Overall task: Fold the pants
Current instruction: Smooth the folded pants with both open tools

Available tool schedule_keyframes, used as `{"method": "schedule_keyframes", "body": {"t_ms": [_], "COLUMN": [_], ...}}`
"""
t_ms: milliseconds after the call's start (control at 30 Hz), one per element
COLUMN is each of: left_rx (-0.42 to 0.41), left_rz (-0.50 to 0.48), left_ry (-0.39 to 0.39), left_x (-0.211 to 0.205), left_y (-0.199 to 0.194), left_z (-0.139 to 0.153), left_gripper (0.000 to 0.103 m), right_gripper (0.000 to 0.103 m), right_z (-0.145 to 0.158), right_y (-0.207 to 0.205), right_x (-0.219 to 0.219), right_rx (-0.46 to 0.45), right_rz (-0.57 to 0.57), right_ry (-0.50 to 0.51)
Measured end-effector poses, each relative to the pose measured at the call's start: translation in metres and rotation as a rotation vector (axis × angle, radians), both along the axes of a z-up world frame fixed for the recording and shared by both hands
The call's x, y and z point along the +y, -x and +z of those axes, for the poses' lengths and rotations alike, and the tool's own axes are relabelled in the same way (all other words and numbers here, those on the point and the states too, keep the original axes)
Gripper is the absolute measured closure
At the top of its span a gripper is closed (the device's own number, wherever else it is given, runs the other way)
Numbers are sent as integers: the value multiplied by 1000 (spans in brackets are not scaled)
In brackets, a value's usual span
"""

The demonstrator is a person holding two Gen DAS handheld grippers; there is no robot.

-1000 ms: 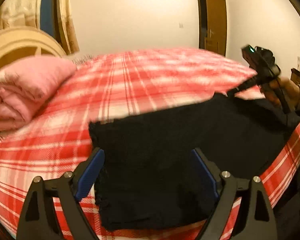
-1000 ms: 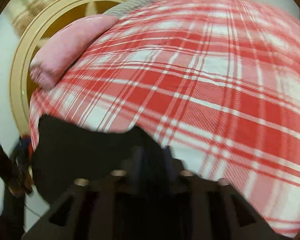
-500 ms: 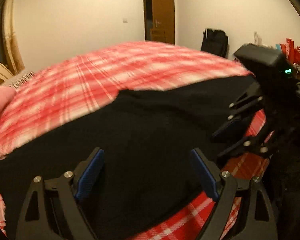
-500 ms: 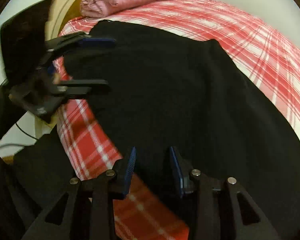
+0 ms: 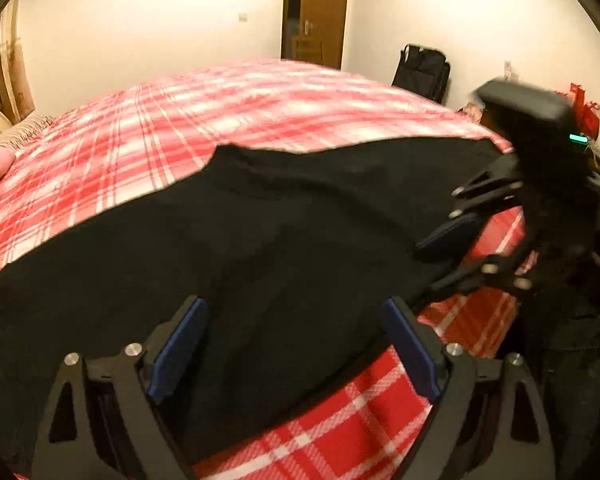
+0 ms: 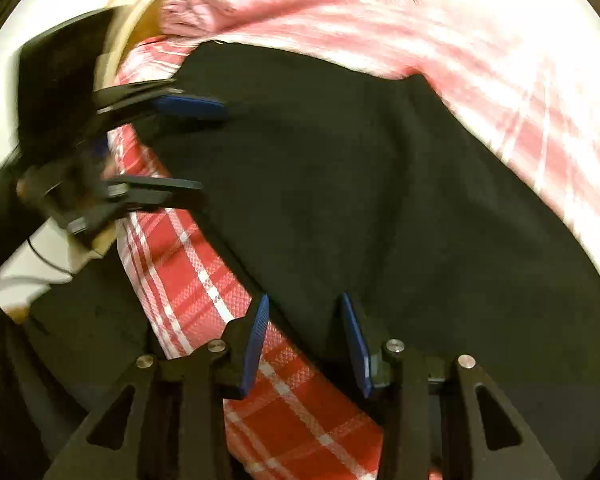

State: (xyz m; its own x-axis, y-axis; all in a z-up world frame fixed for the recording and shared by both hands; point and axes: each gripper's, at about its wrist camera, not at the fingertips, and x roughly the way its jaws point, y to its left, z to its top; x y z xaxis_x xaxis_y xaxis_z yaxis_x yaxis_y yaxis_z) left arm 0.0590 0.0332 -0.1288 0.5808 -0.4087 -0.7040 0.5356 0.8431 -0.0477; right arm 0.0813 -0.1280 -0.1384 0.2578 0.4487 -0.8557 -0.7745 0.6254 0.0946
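Pants: the black pants (image 5: 260, 248) lie spread flat across the near side of the bed (image 5: 284, 108), their long edge running close to the bed's near edge, probably so both ends are within reach for a fold.
Left tongs: the left tongs (image 5: 296, 340) are spread wide and grasp nothing; they hover above the pants' near edge, toward the pillow end of the bed.
Right tongs: the right tongs (image 6: 306, 340) are parted and empty, straddling the pants' hem line where cloth meets bed, at the end away from the pillow (image 6: 236, 4).
Judgement: both tongs look lined up along one edge, likely to pinch it together.
Landmark: the pink pillow sits at the head of the bed, beyond the pants.
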Motion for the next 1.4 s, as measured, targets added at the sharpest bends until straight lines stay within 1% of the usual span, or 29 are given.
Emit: {"method": "schedule_keyframes", "body": {"t_ms": [67,133,233,300,367,433,467,500,533,567,667,700,767,800,867,933,1033,1100,1167,1233,1267,1400], "left_rx": [-15,-35,-43,-52,-53,-46,-42,-38,-38,-37,-27,-22,1,10,30,35,44,50,59,70,72,74], "left_rz": [-8,-17,-14,16,46,75,88,103,111,122,147,153,156,159,159,161,172,179,187,192,193,201], "left_ry": [-10,-3,6,-39,-77,-85,-84,-90,-95,-103,-136,-147,-165,-172,-182,-192,-180,-177,-171,-161,-160,-154], "left_x": [-6,-11,-16,-24,-30,-35,-37,-40,-42,-45,-53,-54,-58,-59,-61,-62,-61,-61,-61,-60,-60,-60], "left_y": [3,3,-2,-11,-19,-26,-30,-34,-37,-40,-46,-47,-50,-51,-53,-52,-53,-55,-57,-59,-60,-60], "left_z": [0,5,10,8,6,7,7,8,8,8,7,6,2,0,-5,-9,-9,-9,-10,-11,-11,-12], "left_gripper": [11,11,11,11,11,11,11,11,11,11,11,11,10,10,10,10,6,4,2,1,0,0], "right_gripper": [63,63,63,63,60,57,57,57,56,56,56,56,56,56,56,56,54,51,45,44,43,43], "right_z": [7,15,22,25,25,25,26,26,27,28,28,27,24,23,18,13,4,-3,-3,-3,-4,-3], "right_y": [1,-5,-25,-32,-37,-38,-35,-35,-34,-34,-27,-26,-23,-20,-17,-14,-10,-12,-13,-9,-8,1], "right_x": [-14,-43,-107,-148,-193,-241,-264,-281,-307,-319,-388,-399,-434,-447,-467,-480,-494,-497,-497,-497,-496,-492], "right_rx": [-2,-9,6,-15,-47,-82,-95,-99,-101,-103,-100,-96,-82,-77,-70,-44,7,12,15,15,21,34], "right_rz": [-20,-82,-248,-369,-499,-626,-682,-722,-783,-835,-1023,-1065,-1154,-1186,-1242,-1267,-1292,-1295,-1293,-1291,-1272,-1224], "right_ry": [-29,-87,-129,-122,-86,-35,-21,-21,-24,-23,-28,-35,-46,-35,-23,-54,-101,-133,-167,-195,-219,-250]}}
